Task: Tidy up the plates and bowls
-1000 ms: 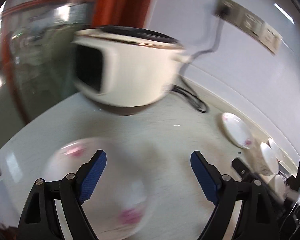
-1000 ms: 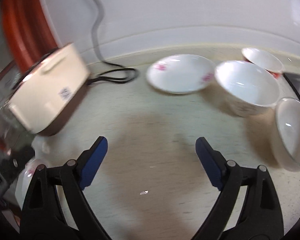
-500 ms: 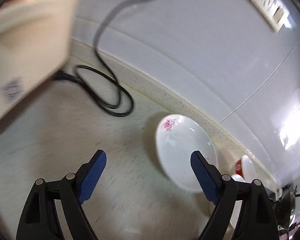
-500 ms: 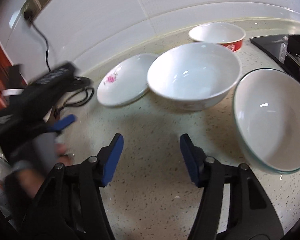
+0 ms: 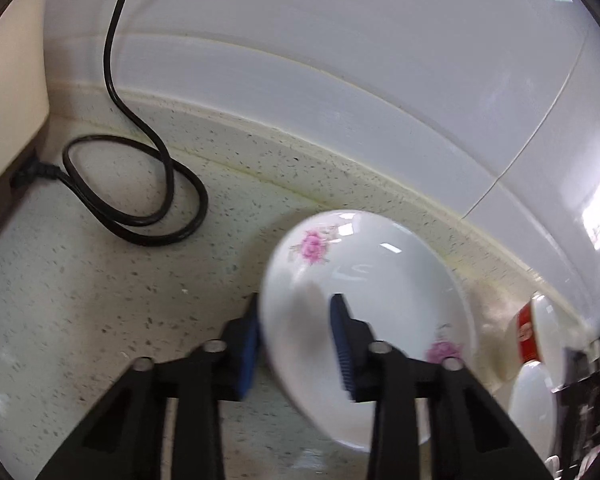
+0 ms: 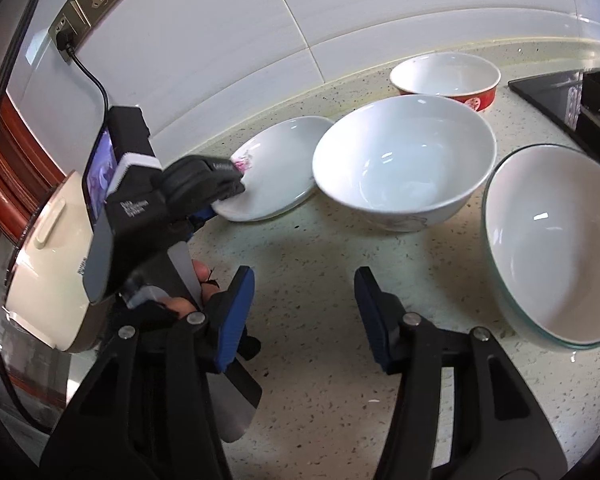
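Note:
A white plate with pink flowers point(image 5: 372, 280) lies near the wall; it also shows in the right wrist view point(image 6: 284, 176). My left gripper point(image 5: 296, 312) is closing on its near-left rim, one pad under the edge and one on top. From the right wrist view that gripper point(image 6: 224, 196) pinches the plate's left edge. A large white bowl point(image 6: 404, 160) touches the plate's right side. Behind it stands a red-sided bowl point(image 6: 444, 76), and a glass-rimmed bowl point(image 6: 552, 240) sits at the right. My right gripper point(image 6: 304, 280) hovers over bare counter, its jaws closing with nothing between them.
A cream rice cooker point(image 6: 48, 264) stands at the left, its black cord point(image 5: 140, 184) looped on the speckled counter point(image 6: 320, 380). A black hob point(image 6: 560, 88) lies at the far right. A hand point(image 6: 196, 276) holds the left gripper. White tiled wall runs behind.
My left gripper swung right from the rice cooker to the flowered plate and closed on its rim. The right gripper's jaws narrowed and it rolled toward the bowls.

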### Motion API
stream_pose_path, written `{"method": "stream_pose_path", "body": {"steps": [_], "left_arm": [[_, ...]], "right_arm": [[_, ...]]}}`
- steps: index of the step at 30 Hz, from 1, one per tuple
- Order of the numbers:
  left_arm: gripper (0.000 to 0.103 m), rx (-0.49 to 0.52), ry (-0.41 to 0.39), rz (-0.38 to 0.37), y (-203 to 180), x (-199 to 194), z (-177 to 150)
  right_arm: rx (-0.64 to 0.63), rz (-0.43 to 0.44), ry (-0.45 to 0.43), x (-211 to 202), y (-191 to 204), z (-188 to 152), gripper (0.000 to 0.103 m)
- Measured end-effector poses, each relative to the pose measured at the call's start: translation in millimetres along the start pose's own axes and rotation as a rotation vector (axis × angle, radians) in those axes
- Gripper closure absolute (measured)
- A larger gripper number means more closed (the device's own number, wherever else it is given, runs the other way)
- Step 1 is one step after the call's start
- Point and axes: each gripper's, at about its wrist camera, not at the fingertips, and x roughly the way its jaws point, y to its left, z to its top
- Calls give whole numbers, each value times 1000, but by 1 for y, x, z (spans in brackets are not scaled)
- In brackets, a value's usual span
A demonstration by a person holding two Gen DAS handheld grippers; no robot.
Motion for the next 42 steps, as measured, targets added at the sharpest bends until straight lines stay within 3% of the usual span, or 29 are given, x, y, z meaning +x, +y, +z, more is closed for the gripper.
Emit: {"method": "stream_pose_path", "body": {"steps": [3,10,25,29,32,36,42], "left_arm": [[89,-23,-7,-26,7,1,1],[95,-17,-36,-25,16,-17,-1],[100,-59,-52,-3,63,-94,-30],[100,-123,-51,-57,72,-88,-28],[94,-156,-57,-68,72,-77,-18],[67,-117,-47,-53,60,-54,-13],[69,-78,-16,-65,48,-28,-4]], "right_arm": [[-24,12,-1,1,5,-2,46],[-43,34,15,6,8,-3,46],[-74,85,25,13,17,-9,47],[-78,74,28,16,18,-11,47],[-73,72,29,15,18,-10,47],[-71,74,28,15,19,-10,47],[-52,85,45,18,18,-9,47]]}}
